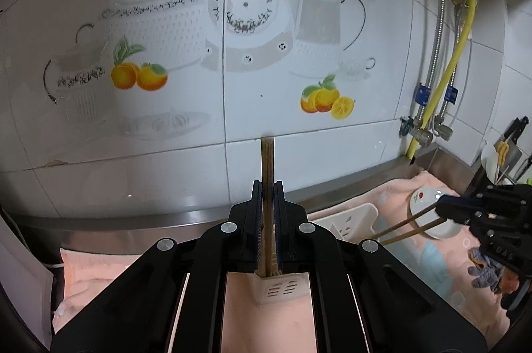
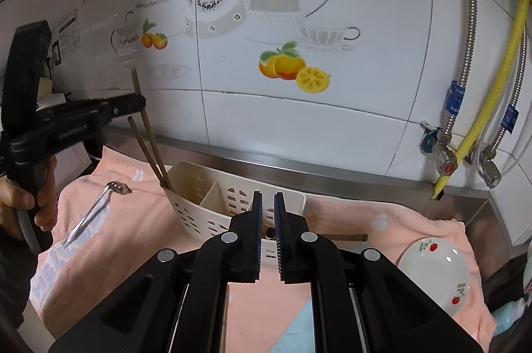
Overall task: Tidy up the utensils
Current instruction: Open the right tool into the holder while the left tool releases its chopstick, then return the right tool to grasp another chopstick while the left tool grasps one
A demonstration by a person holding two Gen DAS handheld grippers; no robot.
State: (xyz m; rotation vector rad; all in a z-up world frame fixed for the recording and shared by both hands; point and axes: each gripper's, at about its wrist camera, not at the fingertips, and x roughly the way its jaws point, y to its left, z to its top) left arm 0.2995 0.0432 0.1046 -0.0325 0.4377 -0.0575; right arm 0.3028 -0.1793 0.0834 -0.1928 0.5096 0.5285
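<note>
My left gripper is shut on a pair of brown chopsticks held upright, their lower ends in the left compartment of the cream slotted utensil holder. From the right wrist view the left gripper holds these chopsticks leaning into the holder. My right gripper is shut on another pair of chopsticks that runs crosswise through the jaws; in the left wrist view they stick out of the right gripper. A metal slotted spoon lies on the towel at the left.
A pink towel covers the steel counter. A white floral bowl sits at the right. A tiled wall stands close behind. Hoses and valves run down the right corner. A knife rack is at the far right.
</note>
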